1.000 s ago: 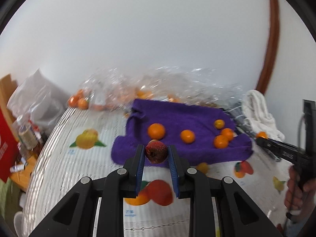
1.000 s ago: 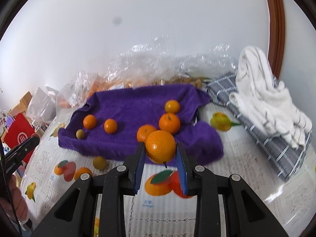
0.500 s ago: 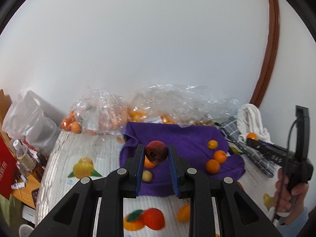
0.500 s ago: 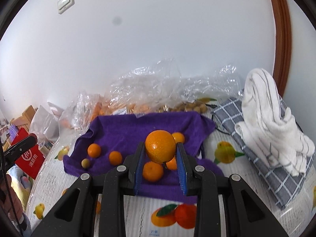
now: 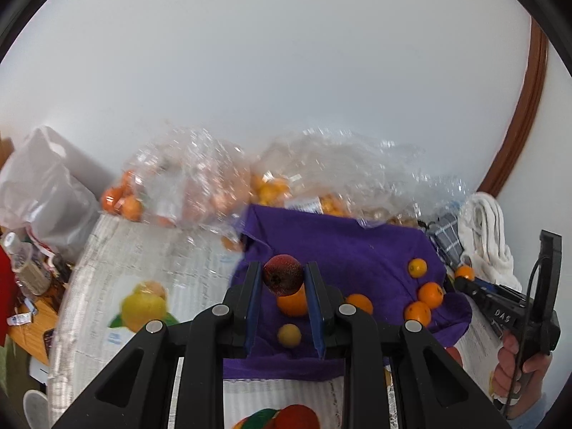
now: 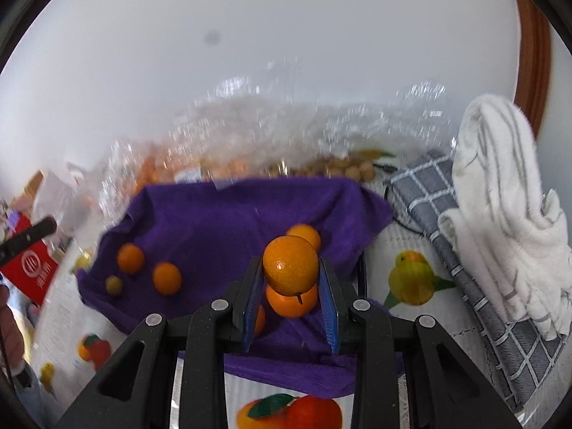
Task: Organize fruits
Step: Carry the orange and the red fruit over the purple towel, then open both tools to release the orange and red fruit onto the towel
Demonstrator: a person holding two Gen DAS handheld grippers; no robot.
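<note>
Above a purple towel [image 5: 339, 250] scattered with oranges, the left gripper [image 5: 282, 279] clamps a dark red fruit [image 5: 283, 274]; the right gripper [image 6: 290, 270] clamps an orange [image 6: 290, 265], clear bags [image 5: 200, 182] behind.

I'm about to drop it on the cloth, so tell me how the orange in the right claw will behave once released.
The orange is round and smooth, so it will probably roll. The purple towel looks soft and rumpled, which should slow it. Loose oranges lie just beneath the right claw, so it may bump one aside.
</note>
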